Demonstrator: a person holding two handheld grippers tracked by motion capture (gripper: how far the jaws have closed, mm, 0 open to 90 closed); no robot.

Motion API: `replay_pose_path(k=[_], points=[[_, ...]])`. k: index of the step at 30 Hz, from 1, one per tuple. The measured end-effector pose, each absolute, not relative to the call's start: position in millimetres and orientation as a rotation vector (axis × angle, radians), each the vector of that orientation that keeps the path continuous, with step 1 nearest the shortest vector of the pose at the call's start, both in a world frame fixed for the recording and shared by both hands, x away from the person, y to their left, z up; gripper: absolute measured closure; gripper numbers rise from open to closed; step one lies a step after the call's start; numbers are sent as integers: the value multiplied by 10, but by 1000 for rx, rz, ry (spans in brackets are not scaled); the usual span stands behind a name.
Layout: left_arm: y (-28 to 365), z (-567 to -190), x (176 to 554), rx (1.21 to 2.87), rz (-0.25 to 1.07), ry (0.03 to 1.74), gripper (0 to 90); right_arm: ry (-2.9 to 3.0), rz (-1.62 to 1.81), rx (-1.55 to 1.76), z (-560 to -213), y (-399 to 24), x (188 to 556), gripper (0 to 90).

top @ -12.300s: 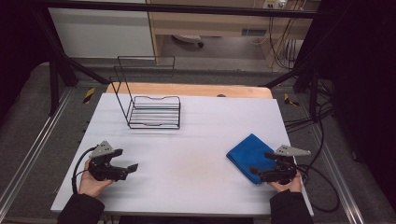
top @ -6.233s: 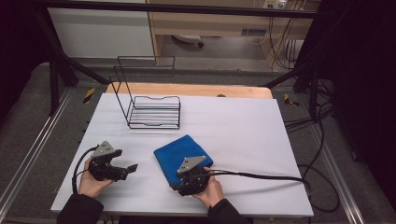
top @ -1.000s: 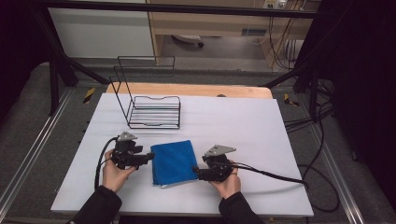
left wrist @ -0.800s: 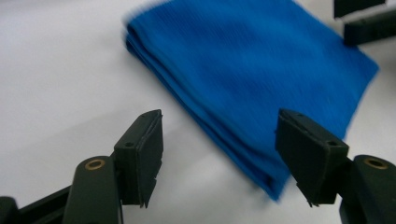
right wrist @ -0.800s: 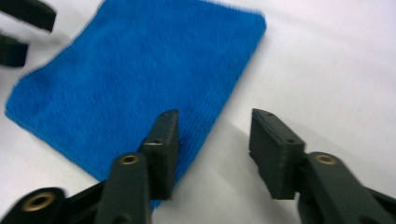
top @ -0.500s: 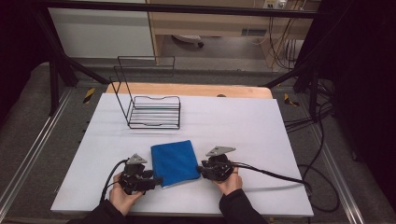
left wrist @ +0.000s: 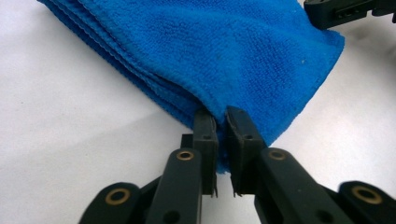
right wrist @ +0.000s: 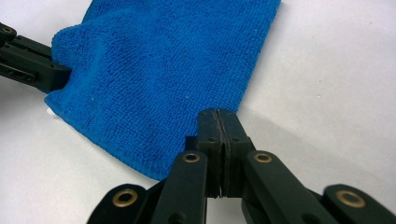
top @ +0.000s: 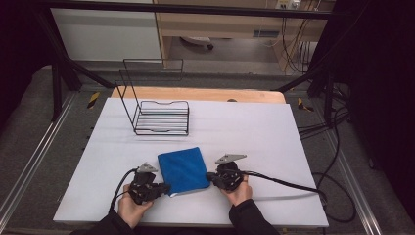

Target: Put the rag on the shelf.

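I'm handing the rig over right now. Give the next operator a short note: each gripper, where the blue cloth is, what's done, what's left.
Left gripper: jaws have just been closing and now pinch the near-left corner of the folded blue cloth.
Right gripper: jaws have just closed, pressed together at the cloth's near-right corner; the pinched fabric itself is hidden.
Cloth: lying flat, folded in several layers, on the white table near the front edge, between the two grippers.
Wire rack: standing further back on the left, nothing in it.
Done: cloth brought to the middle, both near corners taken.
Left: probably lift and unfold or refold it; confirm the right grip first.
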State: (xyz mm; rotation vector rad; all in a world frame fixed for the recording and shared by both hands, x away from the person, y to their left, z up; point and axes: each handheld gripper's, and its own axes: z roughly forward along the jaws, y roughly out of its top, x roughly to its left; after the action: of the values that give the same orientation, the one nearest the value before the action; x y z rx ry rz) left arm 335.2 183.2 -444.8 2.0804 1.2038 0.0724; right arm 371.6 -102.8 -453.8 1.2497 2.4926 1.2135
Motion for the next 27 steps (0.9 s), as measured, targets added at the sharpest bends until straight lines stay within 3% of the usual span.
replay_pose_path(k=[12,15,18,22,27], points=[[2094,-4316,3408,2180,52,1152,840,2524,1283,1273,-4492,-896,3583,890],[2103,-4301,3406,2188,74,1115,823,2524,1260,1263,-4542,-854,3569,851],[2126,-4282,3394,2164,79,1094,743,2511,1251,1218,-4513,-879,3575,768],[2193,-4201,3421,2112,115,1072,562,2478,1265,1130,-4440,-927,3584,595],[2255,-4111,3553,2085,190,1054,370,2448,1317,1092,-4368,-1023,3636,443]])
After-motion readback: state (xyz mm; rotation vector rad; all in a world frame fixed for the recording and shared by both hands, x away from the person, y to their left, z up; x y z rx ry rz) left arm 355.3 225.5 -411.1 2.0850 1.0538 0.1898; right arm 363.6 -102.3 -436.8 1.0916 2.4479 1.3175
